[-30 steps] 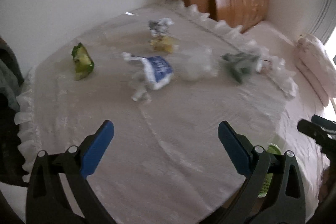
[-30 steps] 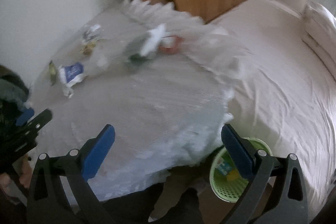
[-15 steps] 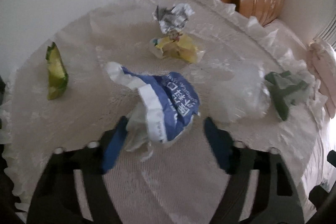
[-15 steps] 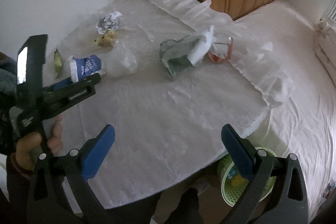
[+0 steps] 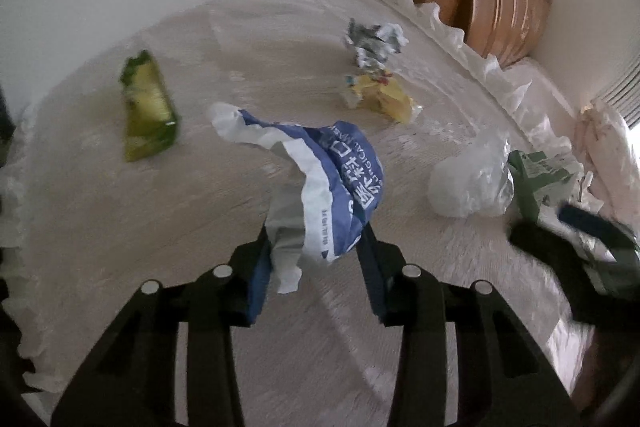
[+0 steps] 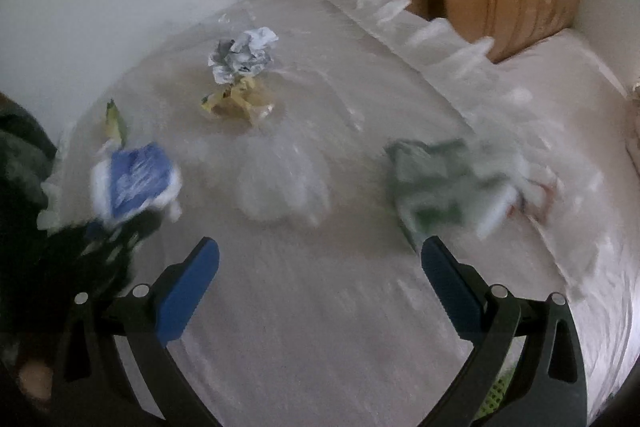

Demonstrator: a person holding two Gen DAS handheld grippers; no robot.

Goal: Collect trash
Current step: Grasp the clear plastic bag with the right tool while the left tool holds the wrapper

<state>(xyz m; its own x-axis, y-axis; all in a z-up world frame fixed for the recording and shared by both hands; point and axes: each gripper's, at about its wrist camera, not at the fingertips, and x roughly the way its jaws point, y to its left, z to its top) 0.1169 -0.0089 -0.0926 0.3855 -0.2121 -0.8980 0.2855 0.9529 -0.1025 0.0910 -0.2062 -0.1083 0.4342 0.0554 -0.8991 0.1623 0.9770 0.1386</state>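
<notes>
Clamping my left gripper [image 5: 316, 259] on the blue wrapper [image 5: 340, 183], which stands up from between its fingers above the table [image 5: 100, 227]. My right gripper [image 6: 320, 279] gapes, the green wrapper [image 6: 436, 183] just beyond its right finger.

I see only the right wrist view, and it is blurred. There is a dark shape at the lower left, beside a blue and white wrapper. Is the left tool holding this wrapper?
Observer: Yes. In the left wrist view, the left tool is shut on the crumpled blue and white paper wrapper, with its pads pressing on both sides.
Operator: Is something printed on the wrapper?
Observer: Yes, white characters on the blue part. Your view blurs them.
Operator: What is the green sliver at the far left?
Observer: It is a flattened yellow-green packet. It lies on the white lace tablecloth, apart from the wrapper.
</notes>
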